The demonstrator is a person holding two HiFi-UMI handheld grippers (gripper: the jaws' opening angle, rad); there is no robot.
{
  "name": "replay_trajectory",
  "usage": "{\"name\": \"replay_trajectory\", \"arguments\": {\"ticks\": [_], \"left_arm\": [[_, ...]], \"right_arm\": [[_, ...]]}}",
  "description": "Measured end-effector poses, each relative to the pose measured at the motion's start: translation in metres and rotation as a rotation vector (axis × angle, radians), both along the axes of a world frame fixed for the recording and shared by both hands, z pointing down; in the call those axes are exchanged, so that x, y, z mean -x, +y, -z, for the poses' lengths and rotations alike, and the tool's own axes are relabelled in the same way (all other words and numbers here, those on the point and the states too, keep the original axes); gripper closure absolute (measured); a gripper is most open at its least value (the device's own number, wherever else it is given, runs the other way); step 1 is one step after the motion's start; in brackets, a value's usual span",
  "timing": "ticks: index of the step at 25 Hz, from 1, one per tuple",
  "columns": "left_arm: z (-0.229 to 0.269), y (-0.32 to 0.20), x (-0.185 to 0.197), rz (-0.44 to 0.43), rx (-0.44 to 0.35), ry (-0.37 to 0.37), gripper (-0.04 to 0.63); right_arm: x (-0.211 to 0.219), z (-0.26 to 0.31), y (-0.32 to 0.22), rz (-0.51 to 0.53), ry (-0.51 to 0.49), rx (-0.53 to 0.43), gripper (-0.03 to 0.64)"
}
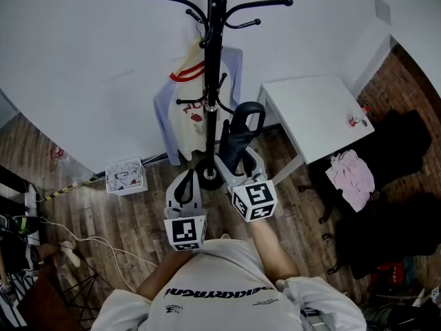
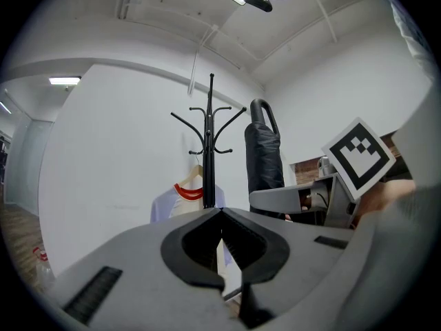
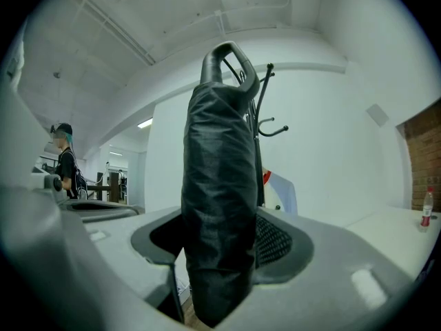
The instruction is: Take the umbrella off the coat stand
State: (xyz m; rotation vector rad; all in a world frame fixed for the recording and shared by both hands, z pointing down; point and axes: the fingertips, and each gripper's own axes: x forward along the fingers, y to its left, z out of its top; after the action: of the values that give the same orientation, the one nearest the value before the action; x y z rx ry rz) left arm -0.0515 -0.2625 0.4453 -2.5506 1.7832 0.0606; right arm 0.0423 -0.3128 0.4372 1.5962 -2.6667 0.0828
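Note:
The black coat stand (image 1: 216, 61) rises against the white wall. The folded black umbrella (image 1: 238, 138) stands upright just right of its pole, loop handle on top. I cannot tell whether the handle touches a hook. My right gripper (image 1: 238, 165) is shut on the umbrella's body. In the right gripper view the umbrella (image 3: 220, 185) fills the gap between the jaws of the right gripper (image 3: 220, 254), with the stand's hooks (image 3: 267, 126) behind it. My left gripper (image 1: 185, 179) hangs left of the stand's base. In the left gripper view the left gripper (image 2: 220, 216) is shut on nothing, facing the stand (image 2: 211, 136) and the umbrella (image 2: 264, 150).
A shirt on a hanger (image 1: 187, 105) hangs from the stand. A white table (image 1: 313, 119) with a small bottle (image 1: 355, 121) stands to the right, with pink cloth (image 1: 351, 174) and dark clothes beyond it. A white box (image 1: 126, 176) and cables (image 1: 83, 243) lie on the floor to the left.

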Motion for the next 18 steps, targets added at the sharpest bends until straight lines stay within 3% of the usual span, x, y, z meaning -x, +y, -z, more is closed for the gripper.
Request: {"name": "replay_trajectory", "arguments": {"ticks": [18], "left_arm": [[-0.004, 0.002, -0.011, -0.018, 0.005, -0.008, 0.597]], "right_arm": [[-0.007, -0.017, 0.026, -0.003, 0.016, 0.02, 0.339]]}}
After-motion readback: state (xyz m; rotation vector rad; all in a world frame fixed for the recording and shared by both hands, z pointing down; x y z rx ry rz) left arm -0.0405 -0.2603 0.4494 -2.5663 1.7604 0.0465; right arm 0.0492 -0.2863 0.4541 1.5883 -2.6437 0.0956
